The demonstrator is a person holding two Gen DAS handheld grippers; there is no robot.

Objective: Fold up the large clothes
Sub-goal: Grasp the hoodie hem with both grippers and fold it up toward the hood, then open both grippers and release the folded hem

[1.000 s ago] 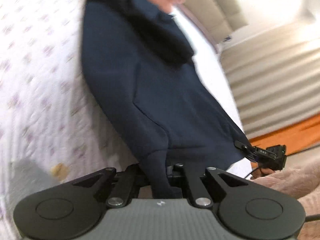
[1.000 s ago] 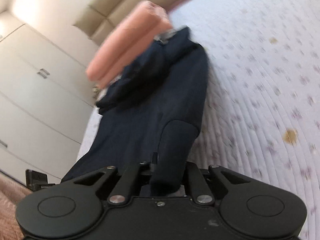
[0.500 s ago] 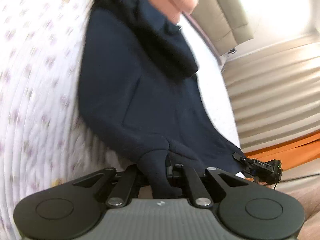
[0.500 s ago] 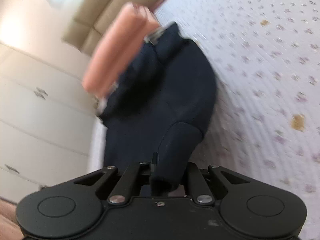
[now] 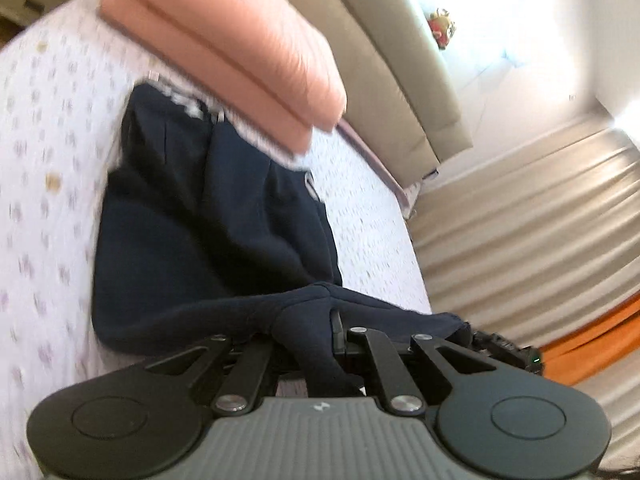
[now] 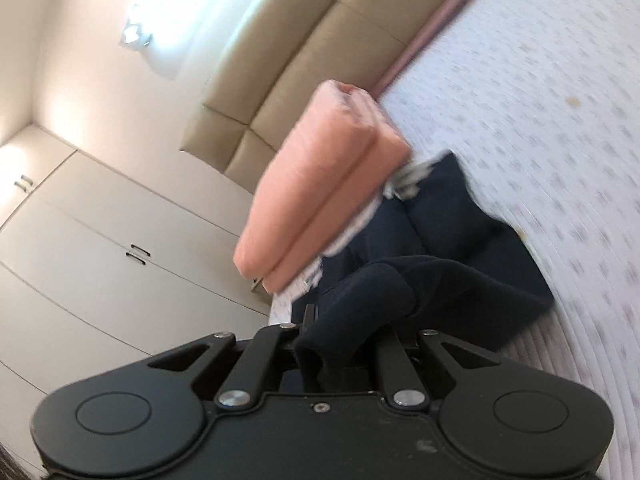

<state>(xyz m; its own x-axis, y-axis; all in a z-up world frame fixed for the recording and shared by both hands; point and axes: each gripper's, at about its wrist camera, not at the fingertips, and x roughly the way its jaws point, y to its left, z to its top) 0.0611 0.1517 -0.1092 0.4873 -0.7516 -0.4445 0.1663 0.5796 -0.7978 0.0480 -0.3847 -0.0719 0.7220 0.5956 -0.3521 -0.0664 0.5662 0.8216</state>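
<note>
Both the left tool (image 5: 326,346) and right tool (image 6: 334,344) are clamped on the dark navy fleece garment's (image 5: 192,236) near edge, lower centre; bare patterned bed quilt (image 6: 560,128) fills the upper right.

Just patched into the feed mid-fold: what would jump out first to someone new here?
A dark navy garment sprawls on the patterned white bedspread, its near edge pinched in both the left tool and the right tool. Just beyond its far end lies a folded salmon-pink stack, in front of a beige headboard.
</note>
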